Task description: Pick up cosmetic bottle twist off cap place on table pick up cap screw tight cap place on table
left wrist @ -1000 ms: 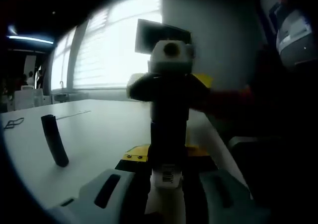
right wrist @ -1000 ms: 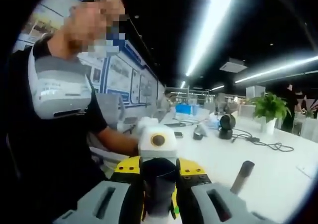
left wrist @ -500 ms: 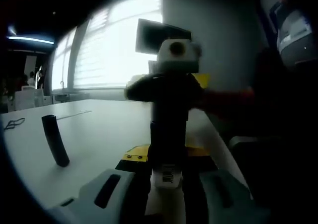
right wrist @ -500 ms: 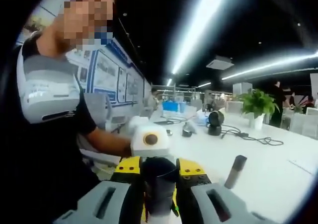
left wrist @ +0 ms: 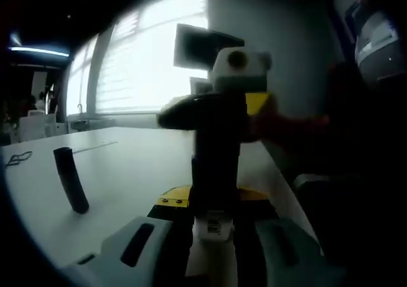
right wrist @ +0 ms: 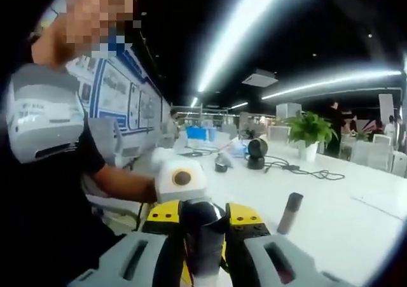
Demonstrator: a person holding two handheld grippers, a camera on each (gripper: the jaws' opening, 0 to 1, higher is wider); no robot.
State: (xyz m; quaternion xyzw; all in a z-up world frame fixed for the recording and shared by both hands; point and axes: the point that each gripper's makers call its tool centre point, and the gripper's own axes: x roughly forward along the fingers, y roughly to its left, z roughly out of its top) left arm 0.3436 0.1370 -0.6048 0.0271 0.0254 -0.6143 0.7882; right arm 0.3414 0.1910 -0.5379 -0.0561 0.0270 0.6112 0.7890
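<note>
My left gripper point(left wrist: 213, 233) is shut on the lower part of a dark cosmetic bottle point(left wrist: 216, 172), which stands upright between its jaws with a barcode label low on it. My right gripper point(left wrist: 213, 112) comes in from the right and clamps across the bottle's top, so the cap is hidden there. In the right gripper view my right gripper point(right wrist: 202, 252) is shut on the dark cap point(right wrist: 202, 226). The left gripper's yellow body point(right wrist: 245, 214) sits just behind that cap.
A second dark tube-shaped bottle point(left wrist: 70, 180) point(right wrist: 289, 213) stands alone on the white table point(left wrist: 127, 163). Farther along the table point(right wrist: 337, 204) lie a round black device point(right wrist: 256, 152), cables and a potted plant point(right wrist: 308, 128). The person point(right wrist: 54, 147) is close on the left.
In the left gripper view the right gripper has turned about the bottle's top, its upper part swinging to the right. The right gripper view has swung accordingly. The bottle stays held in the left gripper.
</note>
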